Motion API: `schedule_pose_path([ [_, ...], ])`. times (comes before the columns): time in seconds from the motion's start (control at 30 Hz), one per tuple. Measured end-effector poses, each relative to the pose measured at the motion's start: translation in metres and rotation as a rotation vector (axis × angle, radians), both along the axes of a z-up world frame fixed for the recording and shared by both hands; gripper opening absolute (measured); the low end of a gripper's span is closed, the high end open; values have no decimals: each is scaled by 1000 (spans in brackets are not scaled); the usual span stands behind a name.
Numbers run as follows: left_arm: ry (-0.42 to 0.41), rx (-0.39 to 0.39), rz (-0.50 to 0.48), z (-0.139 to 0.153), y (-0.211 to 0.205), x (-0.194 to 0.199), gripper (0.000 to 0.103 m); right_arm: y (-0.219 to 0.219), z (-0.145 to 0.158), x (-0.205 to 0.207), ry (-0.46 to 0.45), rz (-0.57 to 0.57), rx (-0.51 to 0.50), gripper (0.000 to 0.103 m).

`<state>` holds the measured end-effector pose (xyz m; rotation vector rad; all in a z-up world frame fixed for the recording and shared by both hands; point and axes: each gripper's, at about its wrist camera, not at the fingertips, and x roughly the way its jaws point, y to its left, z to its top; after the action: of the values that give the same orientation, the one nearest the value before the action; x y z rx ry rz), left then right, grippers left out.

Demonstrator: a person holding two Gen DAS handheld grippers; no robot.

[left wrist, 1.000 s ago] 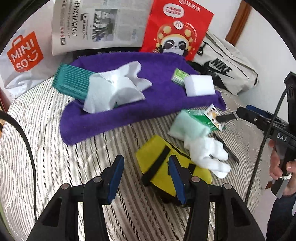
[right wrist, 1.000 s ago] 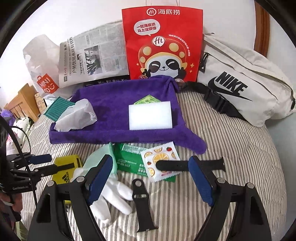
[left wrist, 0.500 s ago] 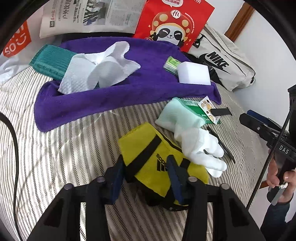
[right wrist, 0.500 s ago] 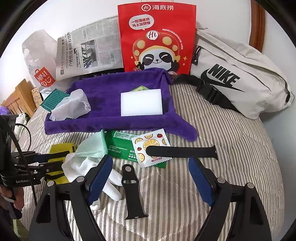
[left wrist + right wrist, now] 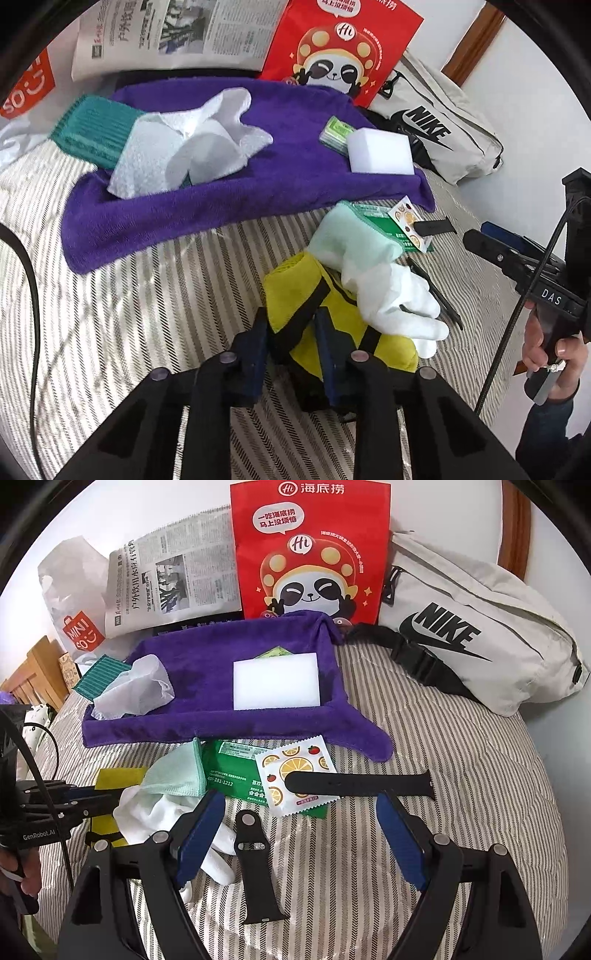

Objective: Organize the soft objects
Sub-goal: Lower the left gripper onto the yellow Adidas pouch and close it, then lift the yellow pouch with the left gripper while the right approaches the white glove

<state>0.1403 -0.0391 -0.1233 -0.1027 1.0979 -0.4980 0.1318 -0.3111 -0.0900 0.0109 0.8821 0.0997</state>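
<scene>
Left wrist: fingers [image 5: 328,354] (closing) pinch yellow cloth [image 5: 295,291]

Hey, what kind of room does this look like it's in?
Probably a bedroom. The things lie on a striped quilted mattress against a white wall, with a slatted wooden frame beside it; a Nike waist bag and shopping bags lean at the wall.

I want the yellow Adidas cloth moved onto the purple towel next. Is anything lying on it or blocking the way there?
Yes. The white glove and a pale green cloth overlap the yellow Adidas cloth's far edge. The left tool, whose jaws have just been closing, pinches its near fold. Only bare striped bedding lies before the purple towel.
</scene>
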Motion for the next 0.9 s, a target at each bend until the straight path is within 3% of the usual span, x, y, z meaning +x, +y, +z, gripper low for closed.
schedule_pose_path([
  [0.07, 19, -36, 5, -2, 2, 1, 38, 0, 0, 0, 1, 3, -1, 84],
  [0.13, 44, -75, 9, -5, 2, 1, 41, 0, -1, 0, 2, 4, -7, 84],
  [0.33, 45, -58, -2, -3, -5, -9, 41, -1, -4, -1, 8, 1, -6, 84],
  [0.5, 62, -93, 15, -3, -1, -18, 38, 0, -6, -3, 9, 4, -4, 84],
  [0.57, 70, -102, 15, -4, -2, -18, 31, 2, -6, -4, 10, 8, 0, 84],
  [0.9, 81, -158, 18, -6, -11, -5, 18, 4, -4, -9, 6, 24, -25, 84],
])
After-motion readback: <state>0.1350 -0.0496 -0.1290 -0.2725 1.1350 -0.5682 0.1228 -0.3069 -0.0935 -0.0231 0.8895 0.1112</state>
